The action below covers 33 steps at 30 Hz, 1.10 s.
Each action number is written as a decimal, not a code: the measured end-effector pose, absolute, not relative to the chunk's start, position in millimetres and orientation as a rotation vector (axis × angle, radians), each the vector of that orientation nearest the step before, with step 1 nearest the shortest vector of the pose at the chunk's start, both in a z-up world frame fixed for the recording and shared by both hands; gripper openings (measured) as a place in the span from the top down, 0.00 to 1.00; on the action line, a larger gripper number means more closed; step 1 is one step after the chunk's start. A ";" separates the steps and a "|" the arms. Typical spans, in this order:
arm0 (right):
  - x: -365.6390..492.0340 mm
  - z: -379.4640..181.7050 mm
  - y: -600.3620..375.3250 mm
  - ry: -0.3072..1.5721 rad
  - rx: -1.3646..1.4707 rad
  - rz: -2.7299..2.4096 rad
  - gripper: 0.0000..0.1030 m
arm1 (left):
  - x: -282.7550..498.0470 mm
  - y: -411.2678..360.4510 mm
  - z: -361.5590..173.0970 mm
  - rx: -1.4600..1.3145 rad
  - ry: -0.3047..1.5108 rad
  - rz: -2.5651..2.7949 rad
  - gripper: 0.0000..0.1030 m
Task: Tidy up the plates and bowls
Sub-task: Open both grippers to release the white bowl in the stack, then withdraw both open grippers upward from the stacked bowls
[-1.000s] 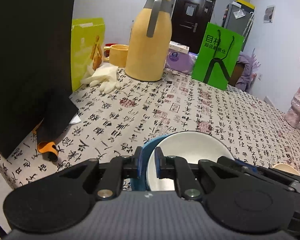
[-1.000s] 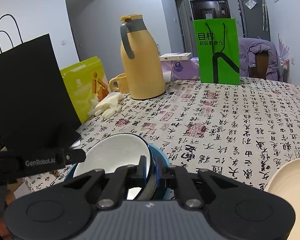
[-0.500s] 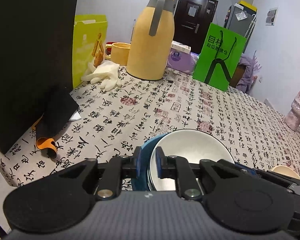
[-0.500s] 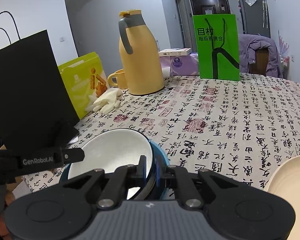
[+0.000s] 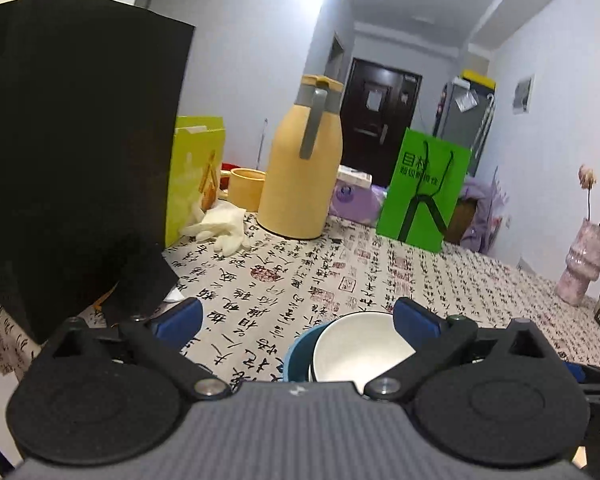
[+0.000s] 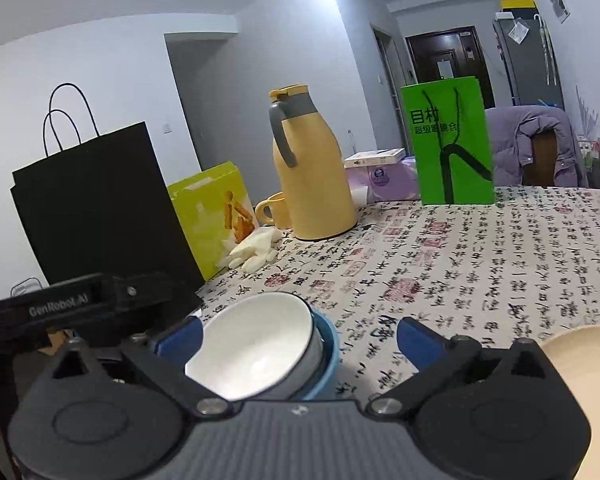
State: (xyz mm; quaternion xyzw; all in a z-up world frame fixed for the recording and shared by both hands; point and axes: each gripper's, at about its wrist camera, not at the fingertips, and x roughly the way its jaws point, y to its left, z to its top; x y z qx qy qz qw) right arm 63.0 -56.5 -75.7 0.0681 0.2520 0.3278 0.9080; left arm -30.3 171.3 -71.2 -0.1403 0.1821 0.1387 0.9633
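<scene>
Change: left gripper (image 5: 296, 318) and right gripper (image 6: 298, 338) had both just spread wide, holding nothing | Stack: white bowl (image 6: 256, 346) sat nested in blue bowl (image 6: 328, 364) on the table (image 6: 500, 264) | Meaning: stack likely placed; cream plate (image 6: 580, 344) remained apart.

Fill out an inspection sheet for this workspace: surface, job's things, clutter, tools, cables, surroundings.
Surface: table under a calligraphy-print cloth.
Job's things: white bowl nested in a blue bowl at the near edge; cream plate to its right, partly out of frame.
Clutter: yellow thermos, yellow mug, white gloves, black bag, yellow-green bag, green bag, vase.
Tools: left tool and right tool both open, jaws just opened, pads clear of the bowls.
Cables: nothing seen.
Surroundings: dark door, fridge, purple jacket on a chair.
</scene>
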 end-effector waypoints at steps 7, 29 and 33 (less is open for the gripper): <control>39.8 -79.9 -77.1 0.480 0.131 0.649 0.00 | -57.4 162.8 -75.4 -0.233 0.332 0.295 0.00; 10.3 -81.8 -85.7 0.496 -0.027 0.573 0.00 | -80.5 161.6 -90.2 -0.259 0.365 0.250 0.00; 12.5 -79.4 -83.3 0.514 -0.014 0.595 0.00 | -80.5 168.0 -89.2 -0.278 0.378 0.244 0.00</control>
